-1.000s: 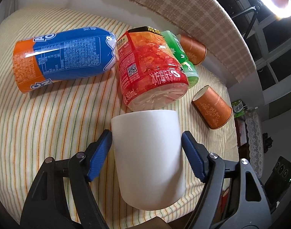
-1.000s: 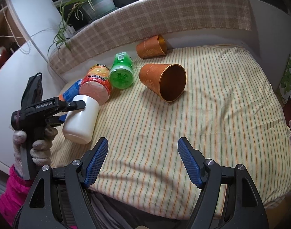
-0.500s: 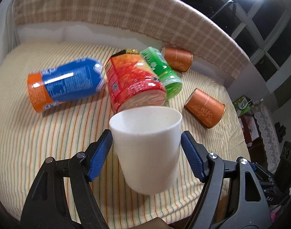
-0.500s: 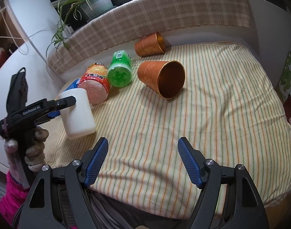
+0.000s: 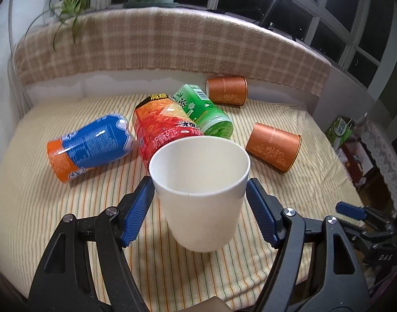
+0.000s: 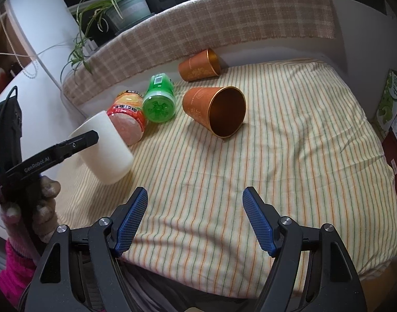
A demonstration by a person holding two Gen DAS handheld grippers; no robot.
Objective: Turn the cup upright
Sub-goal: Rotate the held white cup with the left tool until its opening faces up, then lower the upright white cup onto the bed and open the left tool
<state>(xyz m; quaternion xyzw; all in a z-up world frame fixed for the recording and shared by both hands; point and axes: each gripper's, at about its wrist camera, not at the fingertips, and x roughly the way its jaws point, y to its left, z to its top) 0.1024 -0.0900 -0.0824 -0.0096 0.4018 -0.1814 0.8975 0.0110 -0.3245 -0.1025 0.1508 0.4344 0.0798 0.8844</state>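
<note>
The striped cloth (image 6: 289, 156) covered the whole table in front of you, with a checked cloth (image 5: 172, 49) draped along the ledge behind it and a potted spider plant (image 6: 120, 5) above that. Four things lay toppled in a cluster on the stripes: a blue-and-orange bottle (image 5: 89, 145) on its side, a red bottle (image 5: 162, 130) just beside it, and a green bottle (image 5: 203, 109) touching the red one. Two orange cups lay on their sides as well: the nearer orange cup (image 6: 216, 111) with its open mouth facing your right camera, the farther orange cup (image 6: 199, 66) close to the back ledge.

Your left gripper (image 5: 199, 202) held the white cup (image 5: 201, 192) between its blue fingers (image 5: 137, 208), clamped on the cup's wall just below the rim. The cup's mouth faced up and a little away from you, tilted, and the right wrist view showed it lifted off the cloth, near the red bottle's base. Your gloved left hand (image 6: 42, 202) gripped the handle.

Your right gripper (image 6: 195, 218) hovered low over the near edge of the cloth, its fingers spread wide with nothing between them, well apart from the cups.
</note>
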